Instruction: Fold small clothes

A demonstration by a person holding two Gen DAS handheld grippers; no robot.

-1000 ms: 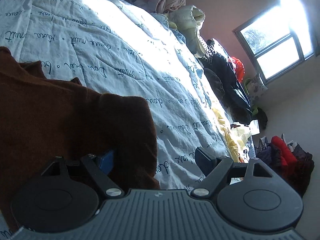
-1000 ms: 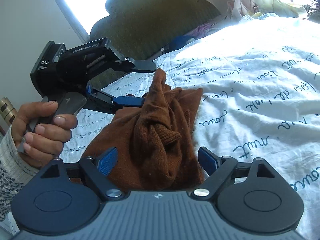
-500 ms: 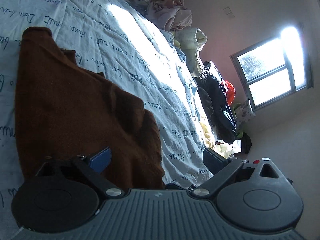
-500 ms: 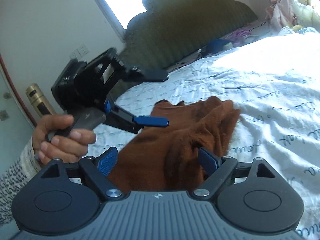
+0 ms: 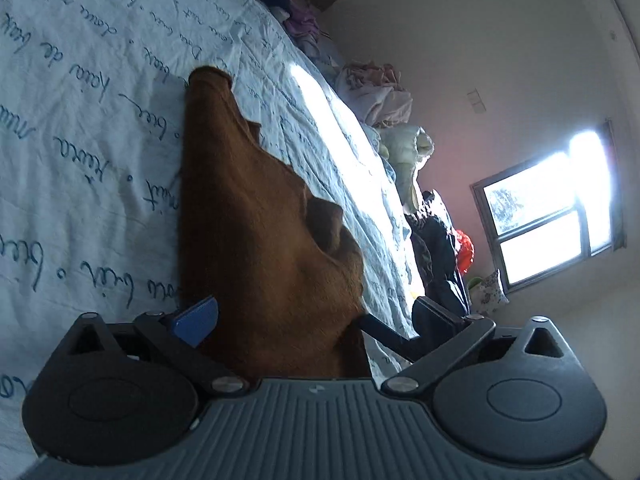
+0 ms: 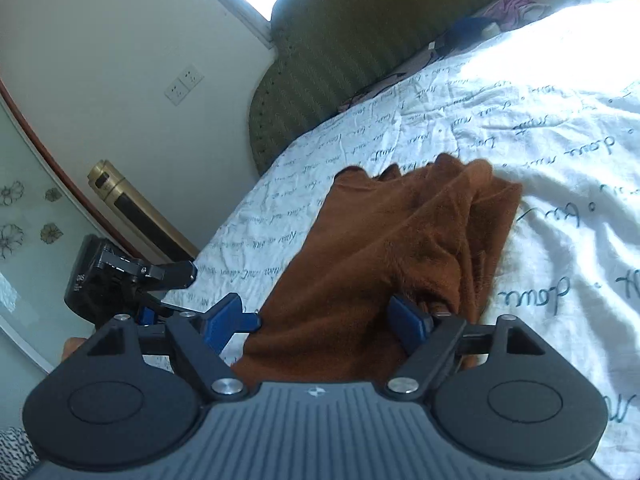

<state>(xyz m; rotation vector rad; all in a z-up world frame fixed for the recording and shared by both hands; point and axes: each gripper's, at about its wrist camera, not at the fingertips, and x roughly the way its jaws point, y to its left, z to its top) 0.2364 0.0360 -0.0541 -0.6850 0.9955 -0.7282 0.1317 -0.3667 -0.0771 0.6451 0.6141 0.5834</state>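
Observation:
A small brown knit garment (image 5: 256, 240) lies bunched on the white bedspread with blue script (image 5: 80, 120). In the left wrist view it runs from the gripper up across the bed. My left gripper (image 5: 308, 316) is open, its jaws wide on either side of the garment's near edge. In the right wrist view the garment (image 6: 384, 248) lies in folds just ahead. My right gripper (image 6: 332, 320) is open, with the near end of the cloth between its blue pads (image 6: 408, 320). The left gripper also shows at the left of the right wrist view (image 6: 176, 280), open.
A green padded headboard (image 6: 360, 40) stands at the head of the bed. Piles of clothes (image 5: 380, 92) lie along the bed's far side, more (image 5: 444, 256) by the window (image 5: 548, 212). A gold cylinder (image 6: 132, 204) stands beside the bed near the wall.
Both grippers have dropped and pulled back toward the bed's edge. The garment has gone from bunched upright to spread lower on the bedspread. The left gripper now sits lower left in the right view.

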